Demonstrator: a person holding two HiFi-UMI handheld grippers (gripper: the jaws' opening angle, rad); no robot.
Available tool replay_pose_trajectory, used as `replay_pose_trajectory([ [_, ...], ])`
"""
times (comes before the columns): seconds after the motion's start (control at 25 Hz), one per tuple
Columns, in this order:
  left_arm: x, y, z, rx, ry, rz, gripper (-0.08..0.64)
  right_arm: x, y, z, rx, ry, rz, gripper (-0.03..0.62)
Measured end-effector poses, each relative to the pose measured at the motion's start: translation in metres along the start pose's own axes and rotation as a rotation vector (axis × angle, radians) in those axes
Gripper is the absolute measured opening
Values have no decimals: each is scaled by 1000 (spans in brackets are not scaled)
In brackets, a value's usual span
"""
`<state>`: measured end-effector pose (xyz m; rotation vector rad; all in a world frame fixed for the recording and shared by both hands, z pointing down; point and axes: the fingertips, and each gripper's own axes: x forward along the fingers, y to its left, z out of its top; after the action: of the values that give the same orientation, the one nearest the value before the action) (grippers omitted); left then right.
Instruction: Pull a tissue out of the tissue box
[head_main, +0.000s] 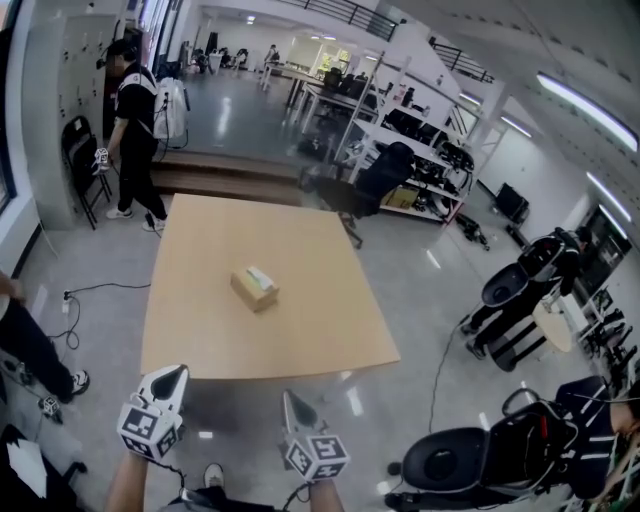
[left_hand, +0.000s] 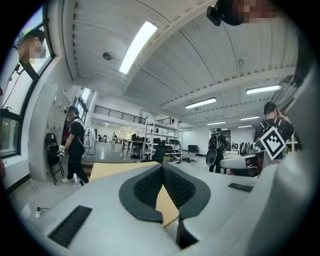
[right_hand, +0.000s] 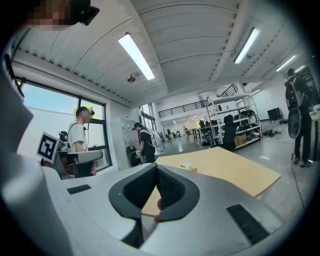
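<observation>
Table w/ tissue box mid-top; grey floor, shelving behind.

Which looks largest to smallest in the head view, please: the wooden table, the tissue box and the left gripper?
1. wooden table
2. left gripper, enlarged by nearness to the camera
3. tissue box

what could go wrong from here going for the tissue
The tissue box sits loose on the table, so a one-gripper pull may drag it. The left gripper and right gripper are both shut, short of the table edge; arriving shut, they might shove the box, not pinch the tissue.
</observation>
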<state>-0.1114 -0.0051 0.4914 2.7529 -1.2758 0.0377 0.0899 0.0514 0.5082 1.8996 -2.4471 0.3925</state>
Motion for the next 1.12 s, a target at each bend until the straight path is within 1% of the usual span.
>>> replay_pose_trajectory([
  [0.16, 21, 22, 0, -2, 3, -5, 8, 30, -3, 3, -2, -2, -5, 11],
  [0.32, 34, 38, 1, 0, 0, -1, 8, 48, -3, 6, -6, -7, -10, 11],
  [0.64, 49, 50, 2, -13, 8, -17, 8, 67, -5, 14, -14, -8, -18, 11],
  [0.84, 59, 59, 5, -11, -6, -10, 8, 77, -9, 17, -19, -12, -23, 11],
  [0.96, 65, 60, 4, -12, 11, -20, 8, 83, -14, 19, -19, -11, -25, 11],
  [1.12, 78, 67, 5, -7, -9, -11, 8, 94, -22, 22, -17, -17, -25, 11],
])
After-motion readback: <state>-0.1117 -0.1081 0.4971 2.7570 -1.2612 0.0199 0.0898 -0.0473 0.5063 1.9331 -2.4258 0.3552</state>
